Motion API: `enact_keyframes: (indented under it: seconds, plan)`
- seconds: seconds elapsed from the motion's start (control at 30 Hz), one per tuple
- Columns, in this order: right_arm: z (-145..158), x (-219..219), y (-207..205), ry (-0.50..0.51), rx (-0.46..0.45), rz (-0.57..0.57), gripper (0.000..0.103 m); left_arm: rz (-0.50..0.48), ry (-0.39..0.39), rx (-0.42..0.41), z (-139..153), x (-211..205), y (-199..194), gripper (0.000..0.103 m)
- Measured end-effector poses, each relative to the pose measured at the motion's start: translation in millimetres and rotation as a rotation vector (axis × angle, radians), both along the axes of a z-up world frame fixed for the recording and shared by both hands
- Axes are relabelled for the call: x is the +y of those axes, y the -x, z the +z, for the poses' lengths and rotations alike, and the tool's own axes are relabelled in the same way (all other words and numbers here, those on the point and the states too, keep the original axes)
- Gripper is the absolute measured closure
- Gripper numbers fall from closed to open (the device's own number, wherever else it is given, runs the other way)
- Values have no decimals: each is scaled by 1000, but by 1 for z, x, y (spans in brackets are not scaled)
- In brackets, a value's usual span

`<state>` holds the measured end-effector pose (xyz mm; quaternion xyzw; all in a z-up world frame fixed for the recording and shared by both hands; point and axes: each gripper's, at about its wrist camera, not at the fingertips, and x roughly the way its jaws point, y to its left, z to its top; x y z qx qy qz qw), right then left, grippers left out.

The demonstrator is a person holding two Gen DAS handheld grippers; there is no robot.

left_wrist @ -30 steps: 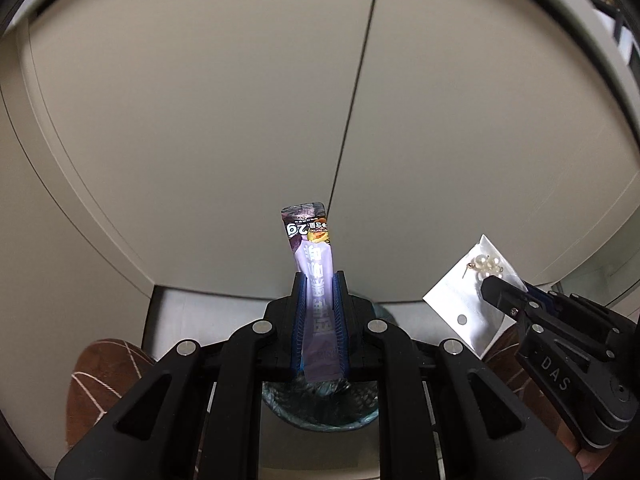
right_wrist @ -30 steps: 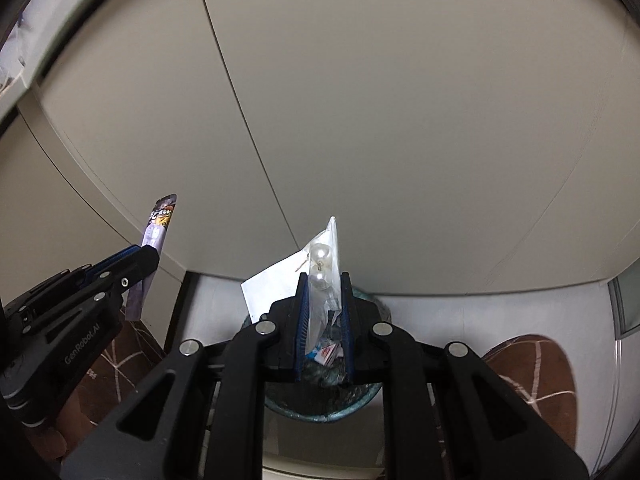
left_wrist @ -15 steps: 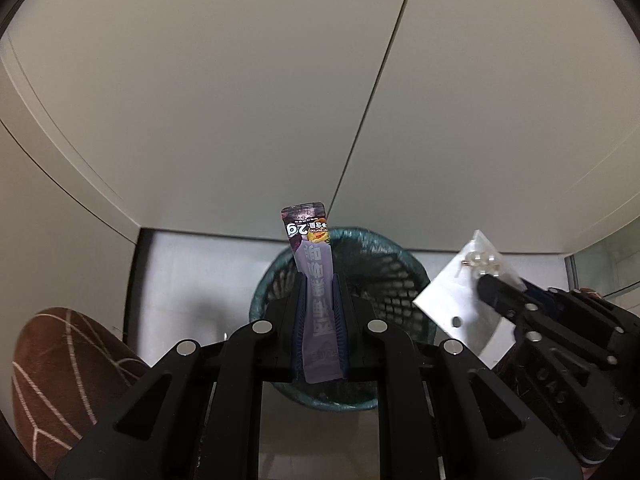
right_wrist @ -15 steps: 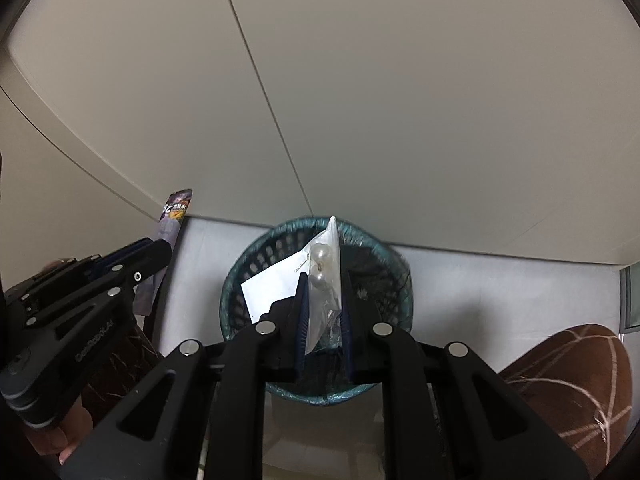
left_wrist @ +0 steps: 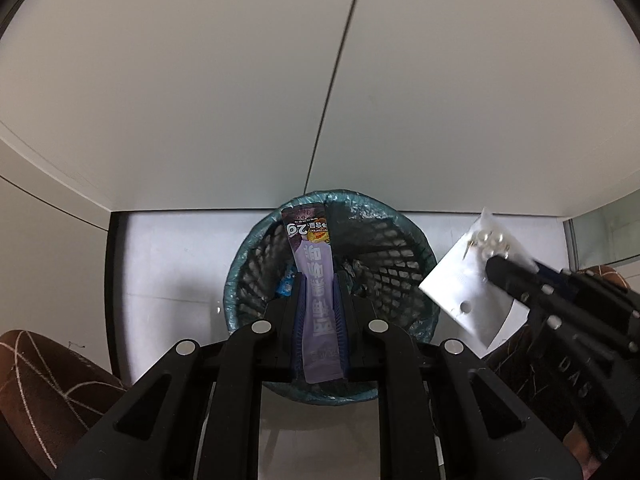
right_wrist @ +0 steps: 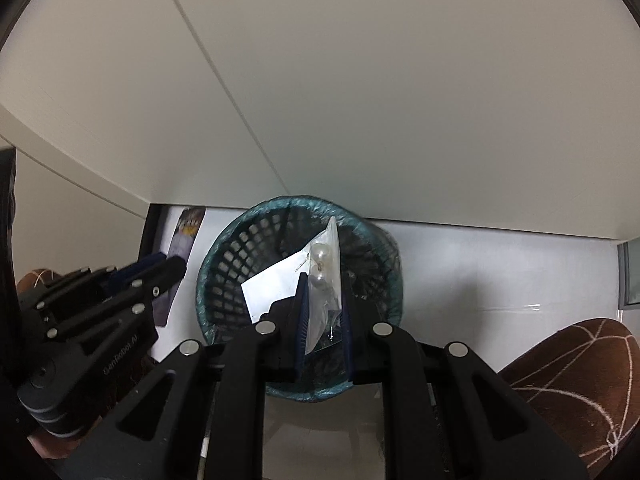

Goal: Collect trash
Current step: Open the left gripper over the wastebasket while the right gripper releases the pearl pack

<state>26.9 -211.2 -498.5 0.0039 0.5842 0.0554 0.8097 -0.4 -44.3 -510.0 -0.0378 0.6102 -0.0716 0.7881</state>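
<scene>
The left gripper (left_wrist: pixel 319 280) has its jaws pinching a long purple snack sachet (left_wrist: pixel 314 280), which stands up between the blue pads with its printed top end reaching past the fingertips. The right gripper (right_wrist: pixel 323 280) has its jaws pinching a clear plastic packet (right_wrist: pixel 326 280) holding two pearl earrings (right_wrist: pixel 322 254), with a white backing card (right_wrist: pixel 272 284) sticking out to the left side of the jaws.

In each wrist view the held item hangs in line with the open mouth of a round mesh wastebasket (left_wrist: pixel 404 276), which is lined with a teal plastic bag folded over the rim. Scraps already lie inside it, among them a small blue wrapper (left_wrist: pixel 285 287) near the left wall; the rest is too dark to name. In the left wrist view the other gripper shows at the right, its packet held beside the basket's right rim. In the right wrist view the left gripper shows at the left, its sachet beside the basket's left rim.

The basket stands on a pale glossy floor (right_wrist: pixel 480 280) in a recess, close to a white panelled wall (left_wrist: pixel 240 80) with one dark vertical seam. Brown slippers with white line patterns (right_wrist: pixel 572 380) show at the lower corners of both views.
</scene>
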Motion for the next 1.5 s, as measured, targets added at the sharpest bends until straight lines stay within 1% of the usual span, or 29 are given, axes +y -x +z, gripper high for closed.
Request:
enact_keyframes:
  seconds: [0.03,0.07,0.27,0.33,0.4,0.43,0.47,0.5,0.57,0.63,0.67,0.7,0.73,0.8,0.97,1.07,1.17,1.2,1.23,1.3,1.33,1.37,1.4,1.43,1.5]
  plan:
    - [-2,-2,0,2,-2,-4,90,-3,3,3,-1,-3,0,88]
    - [-1,-2,0,5,-6,-7,90,-5,1,4,-1,-4,0,85]
    - [0,-7,2,16,-26,-20,90,-5,-3,-3,-1,1,2,84]
    - [1,-10,1,12,-23,-33,90,-10,-5,-8,2,-3,4,80]
    - [1,-11,3,10,-26,-40,90,-10,-19,-14,3,-3,5,71]
    - [1,-12,3,4,-25,-39,90,-8,-22,-17,4,-3,6,71]
    - [1,-11,3,-1,-24,-35,90,-3,-29,-20,5,-2,6,68]
    - [0,-10,3,-5,-24,-30,90,5,-38,-27,9,-2,6,61]
    - [-2,-8,3,-22,-23,-11,90,22,-57,-44,12,0,7,57]
    - [-2,-5,3,-46,-21,12,90,33,-75,-55,16,4,7,51]
    - [-2,-4,3,-56,-22,22,90,43,-87,-62,18,5,8,45]
    - [-3,-2,3,-65,-21,33,89,53,-101,-72,21,7,8,40]
    - [-3,0,3,-71,-21,43,89,58,-110,-77,22,10,8,39]
    - [-3,3,3,-77,-20,55,89,74,-127,-87,25,15,7,31]
    - [-5,7,1,-99,-8,75,87,104,-120,-82,26,26,4,21]
    - [-4,8,1,-110,-5,78,85,108,-125,-86,27,27,3,18]
    - [-3,9,2,-106,-13,80,76,111,-126,-87,28,29,3,15]
    - [-3,9,2,-104,-17,79,69,112,-124,-87,28,29,4,14]
    - [-2,9,2,-102,-23,79,66,113,-119,-86,28,30,4,14]
    - [1,9,4,-95,-36,79,55,116,-113,-87,29,32,4,14]
    - [4,8,4,-91,-43,77,52,121,-108,-86,29,33,3,14]
    - [5,7,5,-87,-50,71,47,127,-101,-82,29,35,3,13]
    - [7,5,5,-83,-55,62,41,133,-96,-78,28,36,3,13]
    - [9,3,5,-80,-60,50,38,139,-92,-74,28,38,2,13]
    - [14,-1,6,-72,-77,29,28,147,-88,-73,28,39,2,12]
